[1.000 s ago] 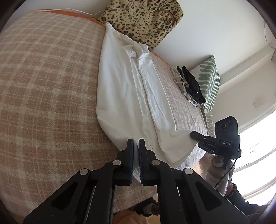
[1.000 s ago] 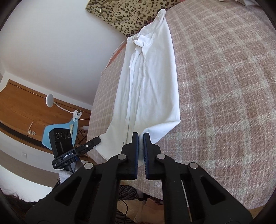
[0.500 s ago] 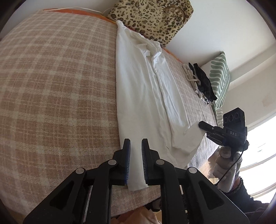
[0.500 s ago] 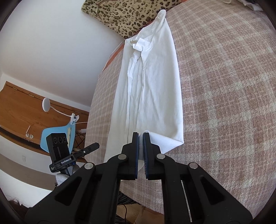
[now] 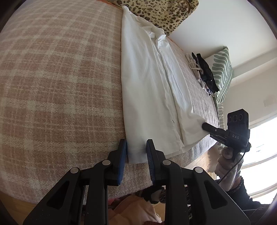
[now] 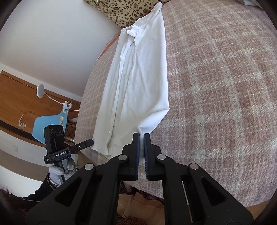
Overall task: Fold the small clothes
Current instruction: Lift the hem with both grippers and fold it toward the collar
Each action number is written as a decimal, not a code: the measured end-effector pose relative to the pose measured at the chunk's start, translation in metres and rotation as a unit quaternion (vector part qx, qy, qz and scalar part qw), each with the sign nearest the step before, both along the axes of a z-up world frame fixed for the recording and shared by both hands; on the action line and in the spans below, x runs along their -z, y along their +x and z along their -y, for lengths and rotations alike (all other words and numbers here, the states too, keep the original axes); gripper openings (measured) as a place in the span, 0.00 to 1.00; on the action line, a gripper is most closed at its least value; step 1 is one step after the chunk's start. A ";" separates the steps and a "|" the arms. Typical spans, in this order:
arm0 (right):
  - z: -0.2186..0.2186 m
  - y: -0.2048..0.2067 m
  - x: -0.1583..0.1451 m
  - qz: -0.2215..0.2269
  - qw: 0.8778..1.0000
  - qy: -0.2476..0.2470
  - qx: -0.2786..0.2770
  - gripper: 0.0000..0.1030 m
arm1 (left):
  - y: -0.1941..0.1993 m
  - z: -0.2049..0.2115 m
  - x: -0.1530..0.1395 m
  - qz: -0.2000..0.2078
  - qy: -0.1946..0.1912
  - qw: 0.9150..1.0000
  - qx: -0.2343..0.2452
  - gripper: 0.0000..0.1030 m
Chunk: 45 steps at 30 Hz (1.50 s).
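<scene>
A: Where does the shirt (image 5: 148, 81) lie?

B: It lies lengthwise on the checked blanket (image 5: 57, 83), folded into a long narrow strip. Its collar is at the far end, beside the leopard-print bag (image 5: 161, 13); its hem reaches the near edge of the bed.

A: How do your grippers stand?

B: Your left gripper (image 5: 135, 150) has its jaws spread, one on each side of the shirt's near hem corner, with the cloth between them but not pinched. Your right gripper (image 6: 141, 143) has its jaws pressed together on the other hem corner, lifting it into a small peak.

A: What else is on the bed?

B: Dark clothes (image 5: 206, 74) lie against a green-patterned pillow (image 5: 223, 74), well apart from the shirt.
</scene>
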State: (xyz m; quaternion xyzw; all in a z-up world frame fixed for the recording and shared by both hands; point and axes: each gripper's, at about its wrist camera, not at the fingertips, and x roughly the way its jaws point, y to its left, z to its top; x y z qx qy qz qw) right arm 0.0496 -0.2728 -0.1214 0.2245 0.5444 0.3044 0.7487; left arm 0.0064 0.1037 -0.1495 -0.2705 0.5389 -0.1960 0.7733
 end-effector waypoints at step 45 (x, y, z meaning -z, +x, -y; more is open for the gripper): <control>-0.002 0.124 0.000 -0.045 0.988 0.113 0.096 0.06 | 0.134 -0.010 -0.034 0.053 -0.057 0.995 -0.065 0.06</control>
